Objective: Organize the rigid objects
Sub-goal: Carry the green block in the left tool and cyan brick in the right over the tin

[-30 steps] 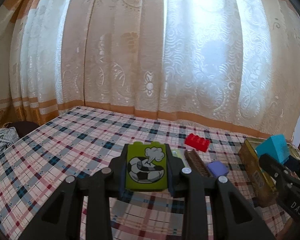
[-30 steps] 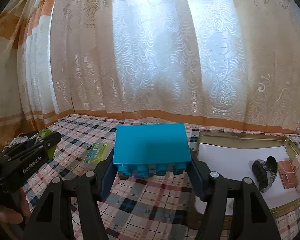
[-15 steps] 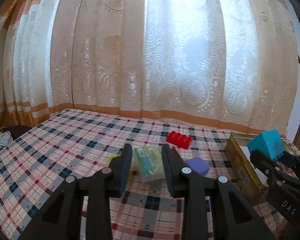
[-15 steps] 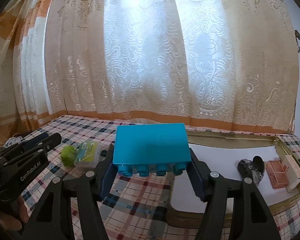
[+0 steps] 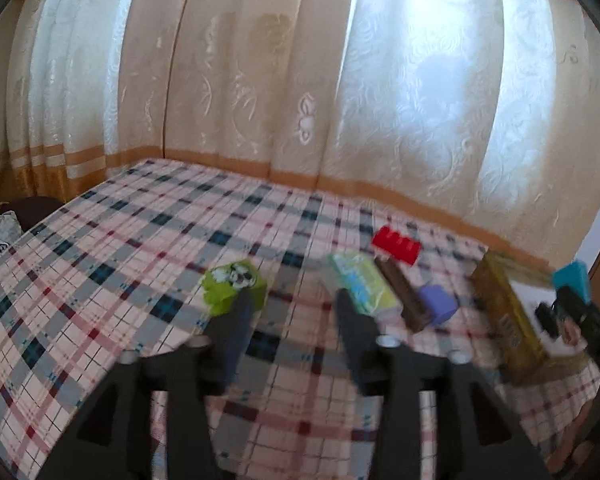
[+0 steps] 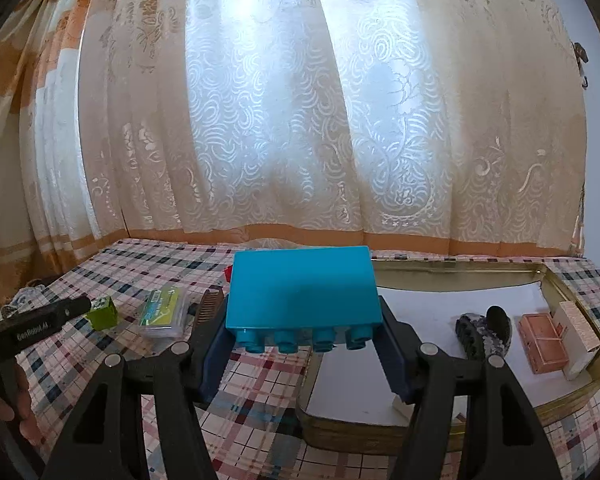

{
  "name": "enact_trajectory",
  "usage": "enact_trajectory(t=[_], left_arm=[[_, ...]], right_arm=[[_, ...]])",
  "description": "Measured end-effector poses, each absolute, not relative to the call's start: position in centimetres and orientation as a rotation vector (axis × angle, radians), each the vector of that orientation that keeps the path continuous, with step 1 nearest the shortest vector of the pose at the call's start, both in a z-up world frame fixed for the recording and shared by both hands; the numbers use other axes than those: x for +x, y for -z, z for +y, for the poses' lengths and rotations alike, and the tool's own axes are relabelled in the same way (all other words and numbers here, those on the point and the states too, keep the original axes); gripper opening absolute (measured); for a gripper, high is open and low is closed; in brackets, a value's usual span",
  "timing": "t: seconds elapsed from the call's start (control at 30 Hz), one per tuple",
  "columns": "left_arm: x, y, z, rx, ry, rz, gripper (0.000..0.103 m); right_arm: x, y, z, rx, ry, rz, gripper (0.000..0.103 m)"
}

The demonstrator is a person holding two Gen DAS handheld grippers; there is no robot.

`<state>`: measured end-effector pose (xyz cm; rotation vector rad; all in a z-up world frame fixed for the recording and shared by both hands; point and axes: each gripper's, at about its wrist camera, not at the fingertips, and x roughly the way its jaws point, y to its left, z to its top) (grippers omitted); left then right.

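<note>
Jaws of the right gripper [image 6: 304, 344] are clamped on a turquoise studded brick [image 6: 302, 292]. Those of the left gripper [image 5: 290, 320] have just been opening, nothing between them; a green football-printed block [image 5: 234, 286] is seen lying just beyond on the checked worktop [image 5: 100, 280].

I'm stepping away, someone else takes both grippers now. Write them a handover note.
Left gripper: jaws just opened, nothing between them; green block lies on the cloth ahead.
Right gripper: shut on blue block, held beside the tray.
Done: tray already holds a few small items.
Left: tray the blue block; green block, packet, comb, purple block and red block remain on the cloth.
</note>
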<state>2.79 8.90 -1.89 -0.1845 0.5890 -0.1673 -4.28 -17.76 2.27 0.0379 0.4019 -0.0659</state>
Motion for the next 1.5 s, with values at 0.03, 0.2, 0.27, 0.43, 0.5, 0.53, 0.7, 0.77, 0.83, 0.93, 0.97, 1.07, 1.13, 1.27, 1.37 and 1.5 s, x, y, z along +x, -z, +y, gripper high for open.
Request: enact_trajectory(t=[0.03, 0.2, 0.27, 0.43, 0.5, 0.53, 0.7, 0.77, 0.83, 0.93, 0.97, 1.07, 1.13, 1.27, 1.37, 1.5], left_arm=[[2.7, 1.9, 8.7, -0.179, 0.174, 0.592, 0.056], [2.5, 1.7, 6.4, -0.015, 0.134, 0.588, 0.056], [3.2, 1.5, 6.9, 0.018, 0.089, 0.594, 0.056], [6.1, 2.0, 9.4, -0.091, 0.069, 0.665, 0.059], [7.5, 2.7, 9.1, -0.078, 0.042, 0.703, 0.059], [8.0, 3.0, 8.7, -0.057, 0.036, 0.712, 0.059], [9.9, 4.0, 8.2, -0.058, -0.033, 0.794, 0.052], [10.2, 4.3, 8.8, -0.099, -0.031, 0.815, 0.044], [10.2, 4.4, 9.1, -0.118, -0.029, 0.819, 0.043], [9.6, 4.0, 9.4, -0.16, 0.01, 0.778, 0.043], [9.3, 3.7, 9.6, -0.174, 0.017, 0.75, 0.043], [7.6, 2.5, 9.4, -0.171, 0.01, 0.64, 0.043], [6.7, 1.9, 9.1, -0.185, 0.029, 0.593, 0.043], [5.1, 0.7, 7.6, -0.207, 0.065, 0.532, 0.043], [3.8, -0.4, 5.7, -0.192, 0.092, 0.48, 0.043], [2.5, -1.6, 2.9, -0.164, 0.134, 0.445, 0.043]], right_arm=[[-4.2, -2.3, -17.7, 0.038, 0.062, 0.405, 0.066], [-4.4, -2.4, -17.6, 0.039, 0.059, 0.401, 0.066], [-4.4, -2.4, -17.7, 0.044, 0.06, 0.399, 0.066], [-4.1, -2.3, -17.8, 0.057, 0.058, 0.415, 0.066], [-4.1, -2.3, -17.8, 0.057, 0.06, 0.418, 0.066], [-4.1, -2.3, -17.8, 0.058, 0.06, 0.419, 0.066], [-3.8, -2.2, -18.2, 0.071, 0.06, 0.428, 0.066], [-3.7, -2.1, -18.3, 0.082, 0.057, 0.437, 0.066], [-3.6, -2.1, -18.4, 0.086, 0.057, 0.442, 0.066], [-3.7, -2.2, -18.4, 0.085, 0.062, 0.435, 0.066], [-3.7, -2.2, -18.4, 0.085, 0.064, 0.431, 0.066], [-4.0, -2.4, -18.5, 0.082, 0.073, 0.413, 0.066], [-4.2, -2.5, -18.6, 0.08, 0.078, 0.403, 0.066], [-4.6, -2.9, -18.7, 0.071, 0.086, 0.379, 0.066], [-5.0, -3.1, -18.9, 0.068, 0.088, 0.363, 0.066], [-5.2, -3.2, -19.3, 0.059, 0.096, 0.357, 0.066]])
